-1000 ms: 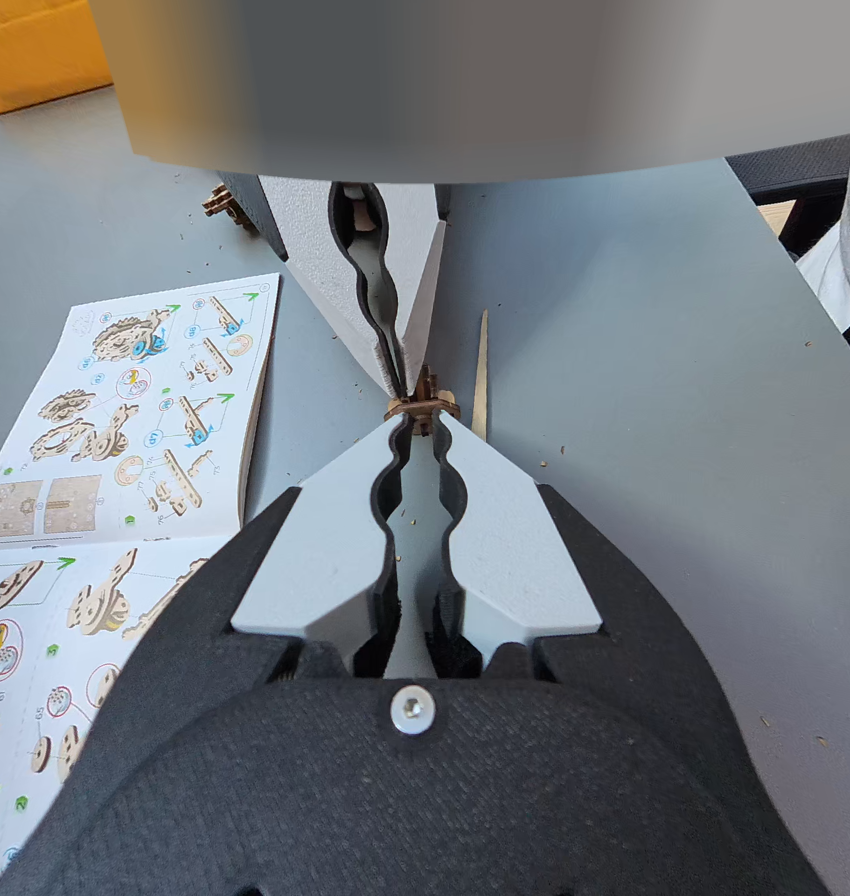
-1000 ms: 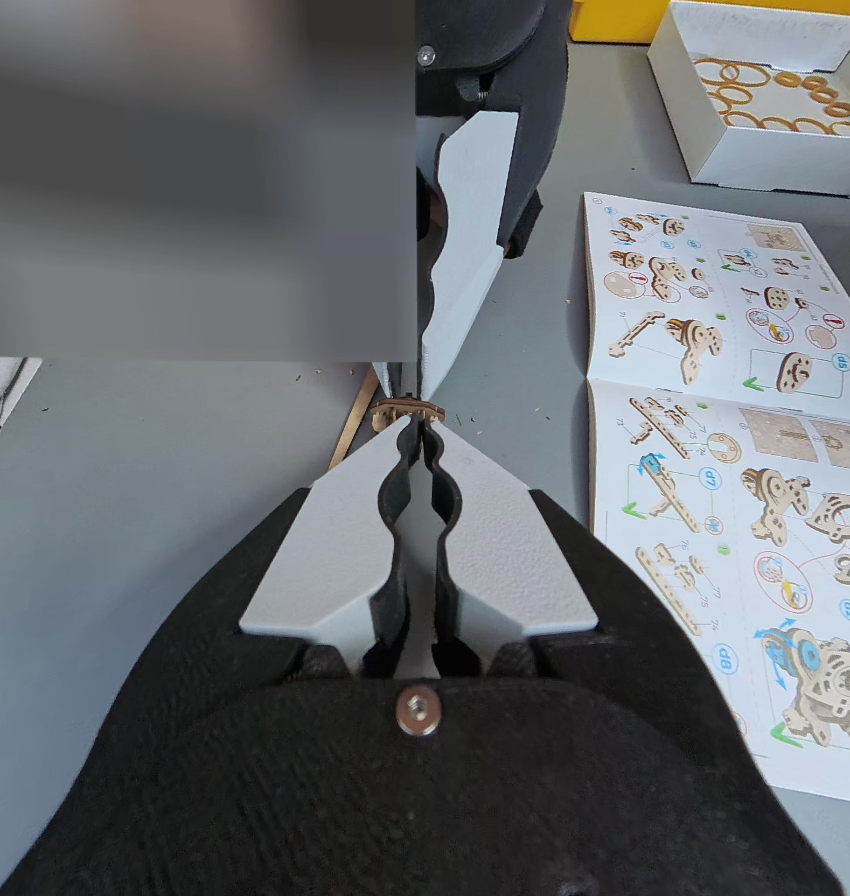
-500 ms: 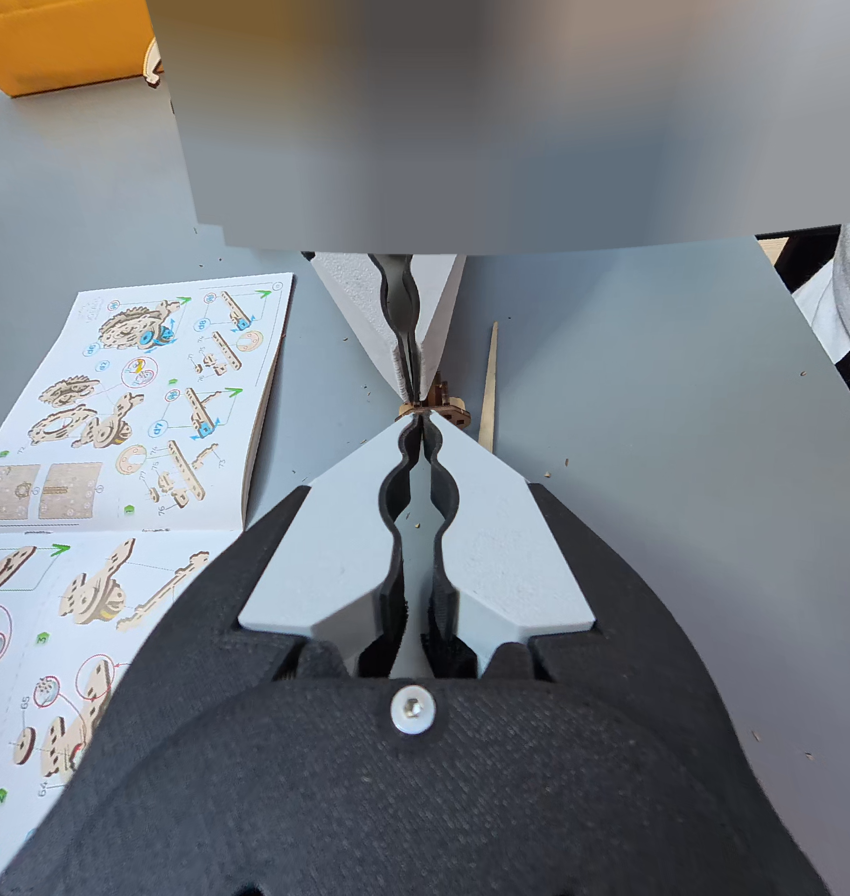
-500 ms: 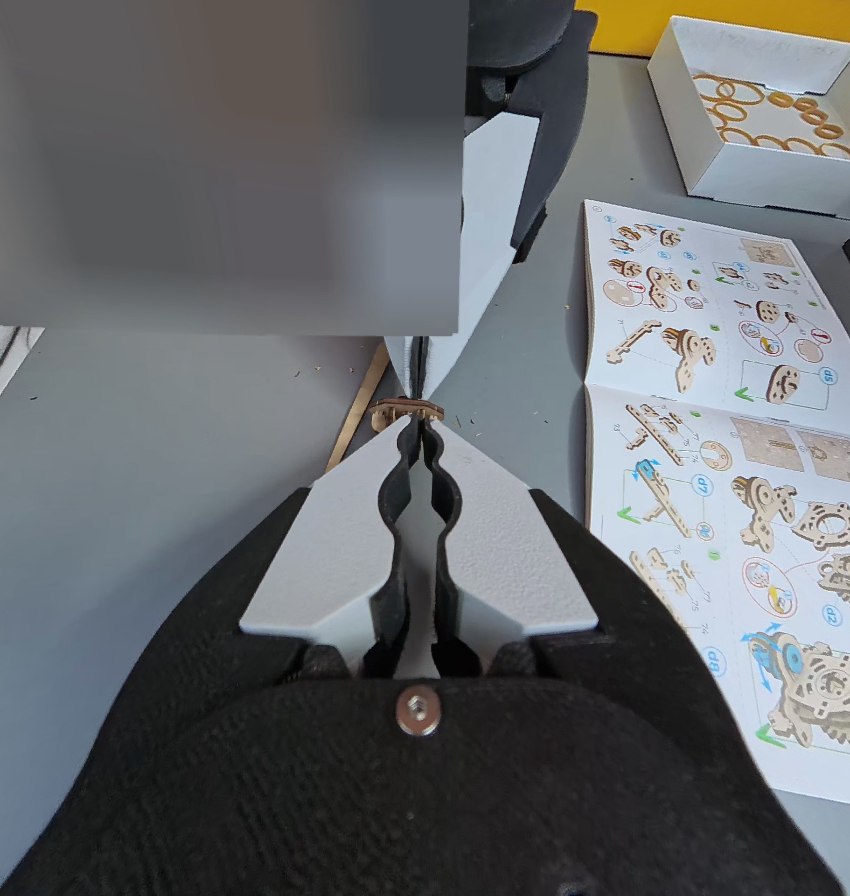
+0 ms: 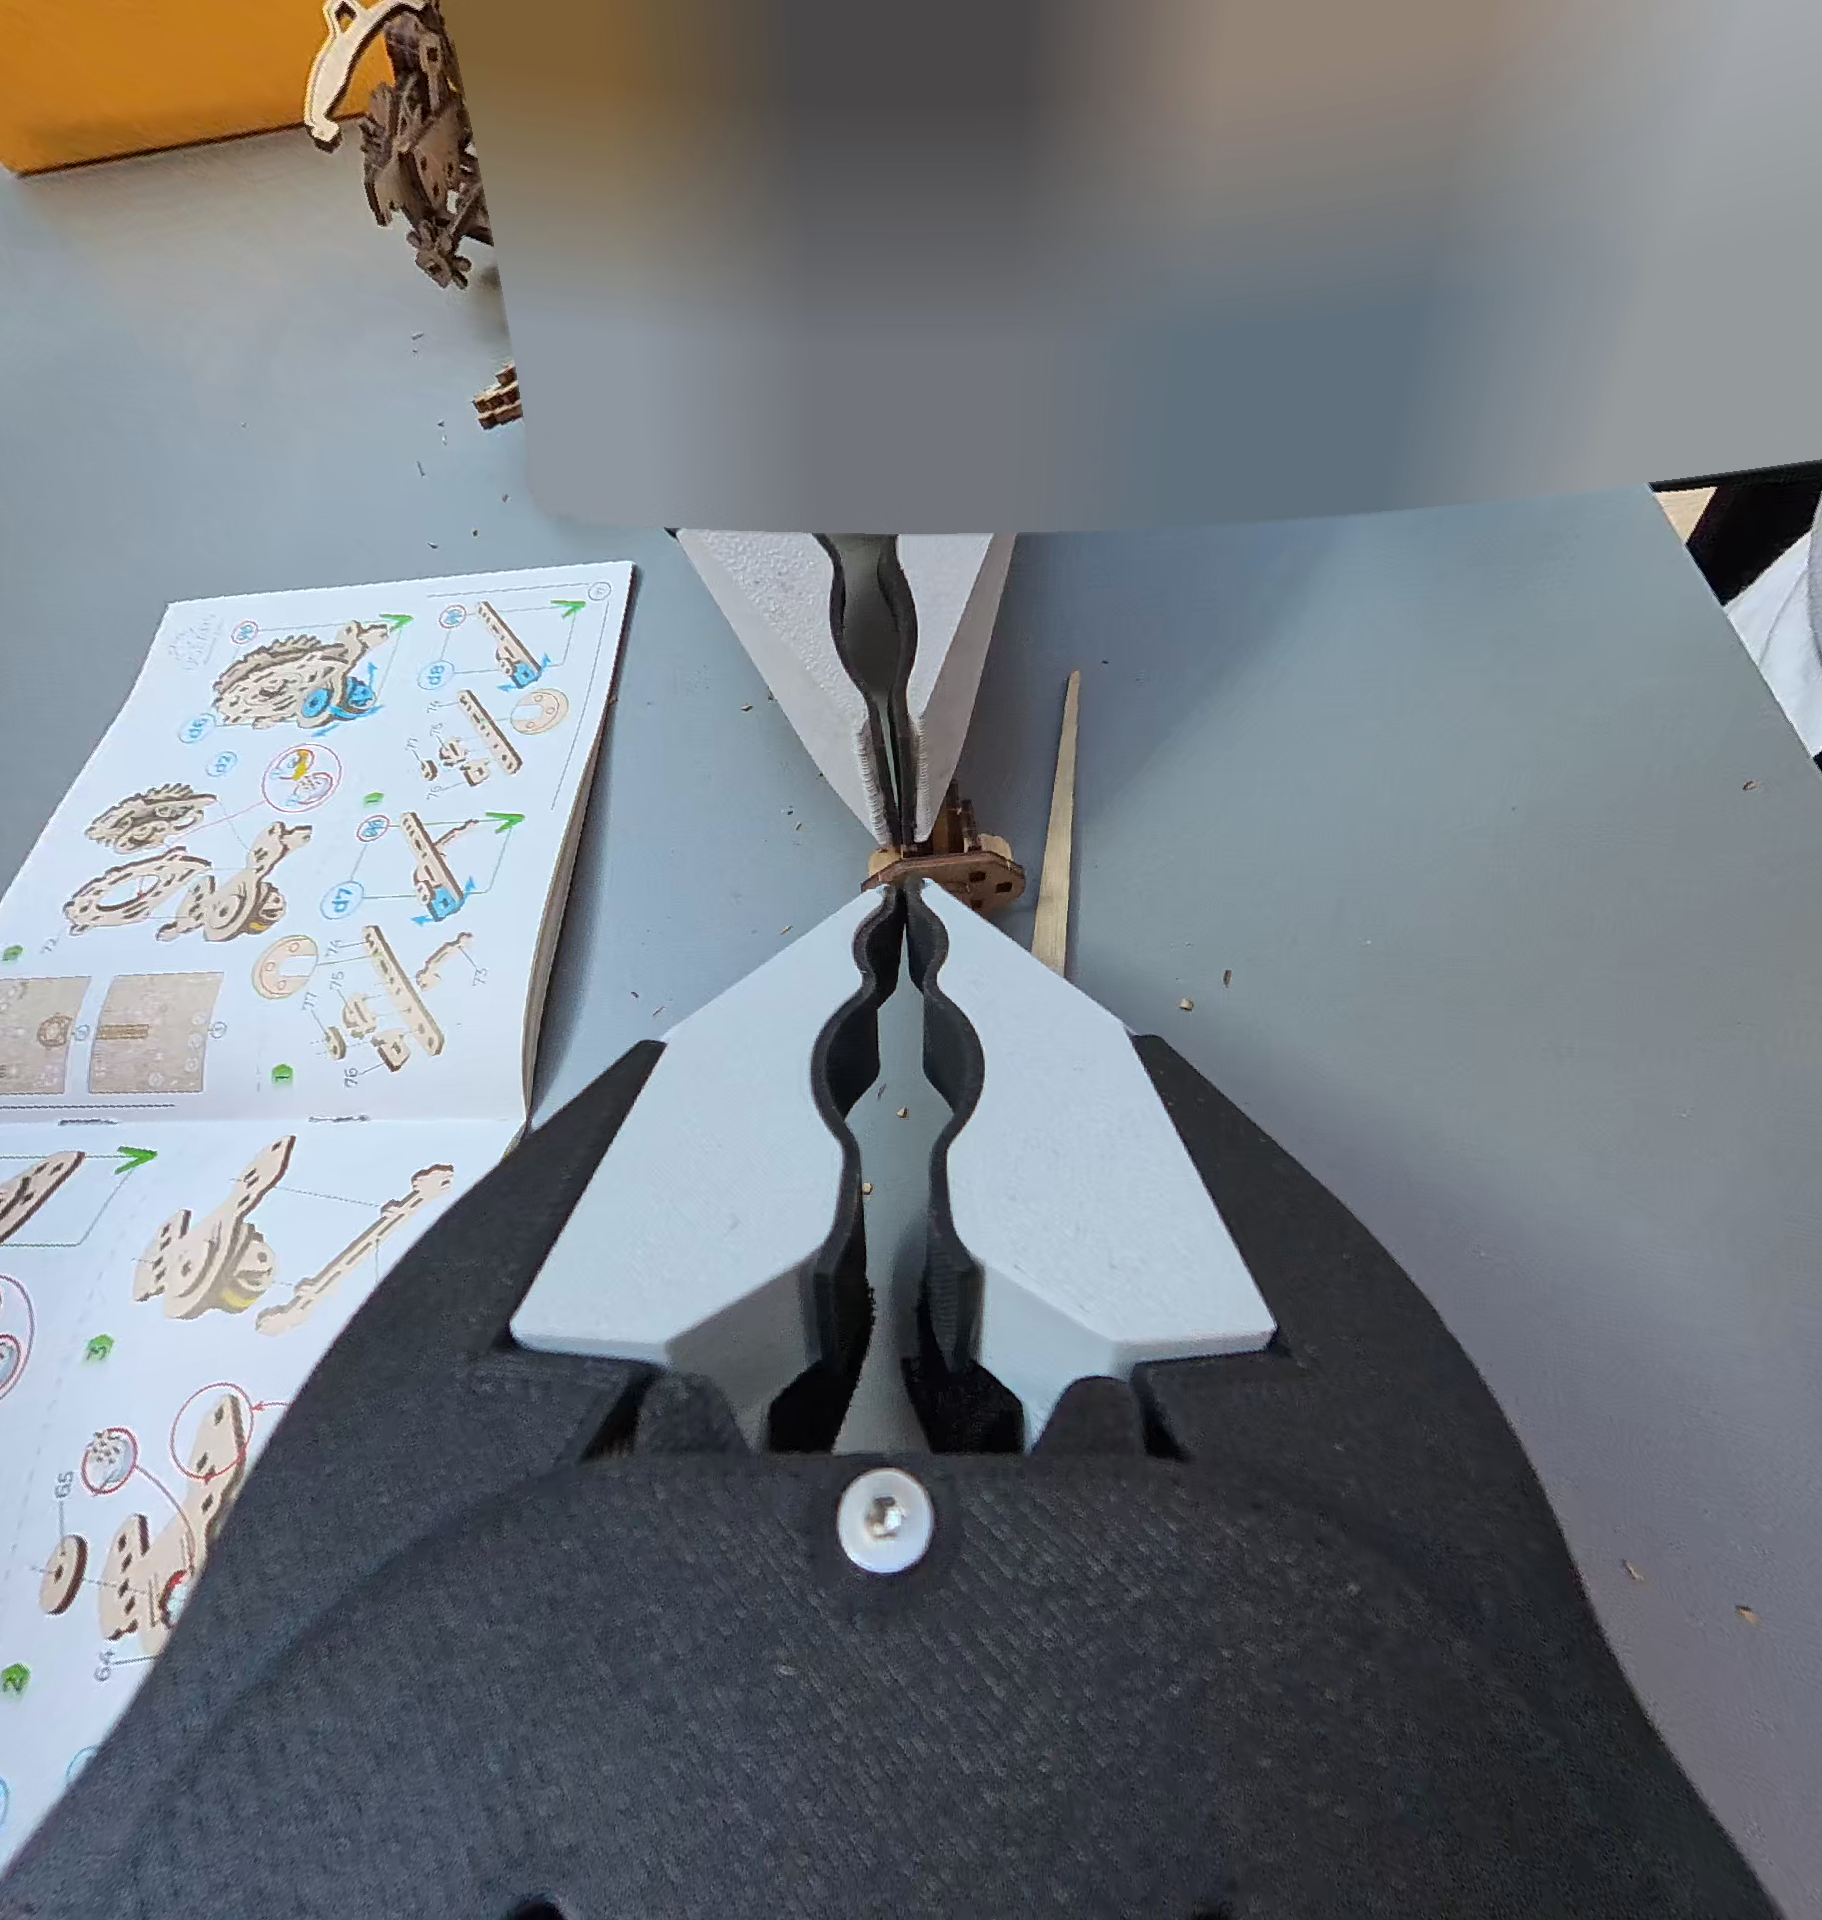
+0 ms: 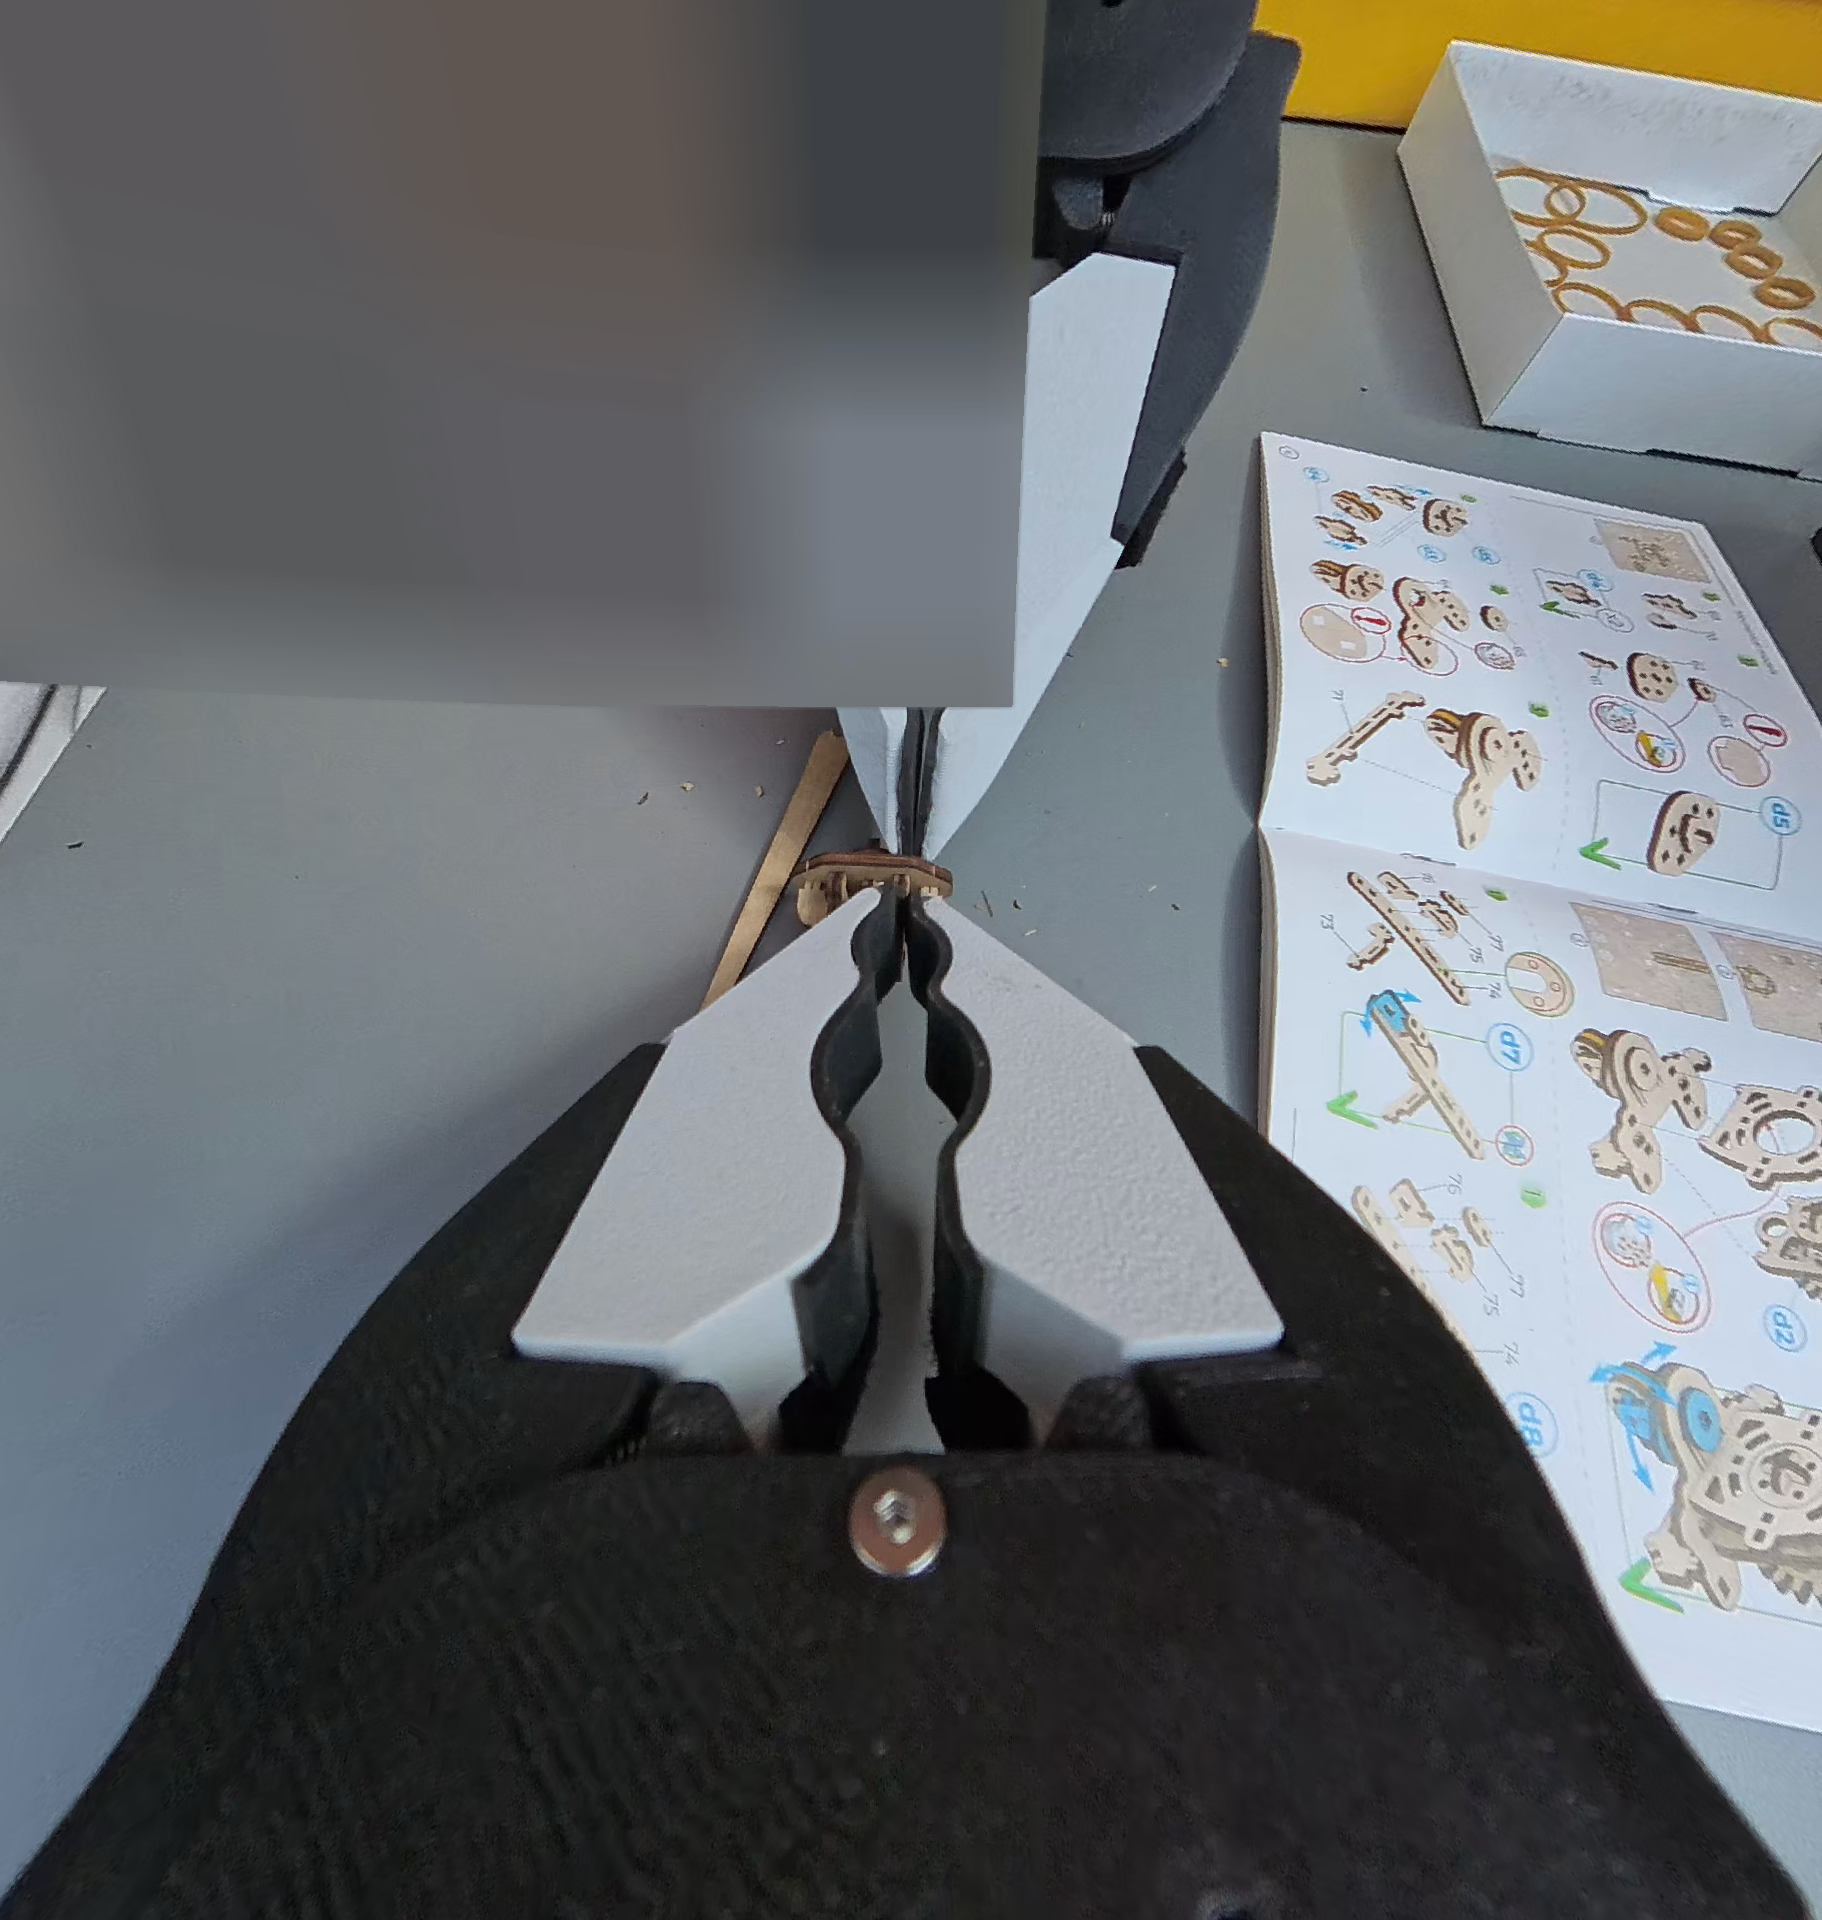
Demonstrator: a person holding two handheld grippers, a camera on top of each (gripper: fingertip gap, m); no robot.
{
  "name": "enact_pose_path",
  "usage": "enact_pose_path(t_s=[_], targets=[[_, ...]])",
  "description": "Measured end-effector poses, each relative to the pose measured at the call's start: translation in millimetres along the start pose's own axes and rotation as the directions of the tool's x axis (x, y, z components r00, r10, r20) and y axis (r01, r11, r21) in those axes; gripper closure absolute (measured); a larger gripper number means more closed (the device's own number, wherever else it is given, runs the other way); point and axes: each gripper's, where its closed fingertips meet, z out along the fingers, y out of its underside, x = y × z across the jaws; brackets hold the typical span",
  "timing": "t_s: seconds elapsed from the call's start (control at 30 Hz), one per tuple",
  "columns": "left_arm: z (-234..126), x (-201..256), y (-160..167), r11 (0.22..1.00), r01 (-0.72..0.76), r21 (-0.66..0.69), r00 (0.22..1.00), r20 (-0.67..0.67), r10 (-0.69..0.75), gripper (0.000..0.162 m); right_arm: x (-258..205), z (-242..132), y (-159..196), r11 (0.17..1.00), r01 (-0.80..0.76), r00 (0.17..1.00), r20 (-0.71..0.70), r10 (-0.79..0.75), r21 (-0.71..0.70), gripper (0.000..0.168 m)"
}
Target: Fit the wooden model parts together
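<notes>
A small flat wooden plate with holes (image 5: pixel 948 875) is held just above the grey table, with a little upright wooden piece (image 5: pixel 961 821) standing on its far side. My left gripper (image 5: pixel 902 912) is shut on the plate's near edge. My right gripper (image 5: pixel 894 831) comes in from the opposite side, tip to tip, and is shut on the same small assembly. In the right wrist view the plate (image 6: pixel 871 871) sits across the tips of my right gripper (image 6: pixel 902 912), and the left gripper (image 6: pixel 917 821) meets it from beyond. The grip points themselves are hidden by the fingers.
A thin wooden stick (image 5: pixel 1058 821) lies on the table (image 5: pixel 1406 935) beside the part. An open instruction booklet (image 5: pixel 294 883) lies left. A part-built wooden model (image 5: pixel 408 135) and a yellow box (image 5: pixel 107 73) stand far left. A white box of rings (image 6: pixel 1665 260) sits beyond the booklet (image 6: pixel 1561 935). My left and right fingertips are right by each other.
Both grippers stay shut on the small part. The right gripper has swung from tilted to straight opposite the left. The left view has tipped up, bringing the part-built model into sight.
</notes>
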Motion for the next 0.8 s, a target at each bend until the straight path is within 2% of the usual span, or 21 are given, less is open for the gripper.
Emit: enact_pose_path(t_s=[0.27,0.8], targets=[[-1.9,1.6,-0.6,1.000,0.016,0.011,1.000,-0.027,-0.016,0.157,0.6,0.4,0.2,1.000,0.000,1.000,-0.006,0.000,-0.003,0.168],[-1.5,2.2,-1.2,0.999,0.052,0.010,0.998,-0.043,-0.052,0.157,0.5,0.4,0.1,1.000,0.006,1.000,-0.011,-0.006,-0.003,0.168]])
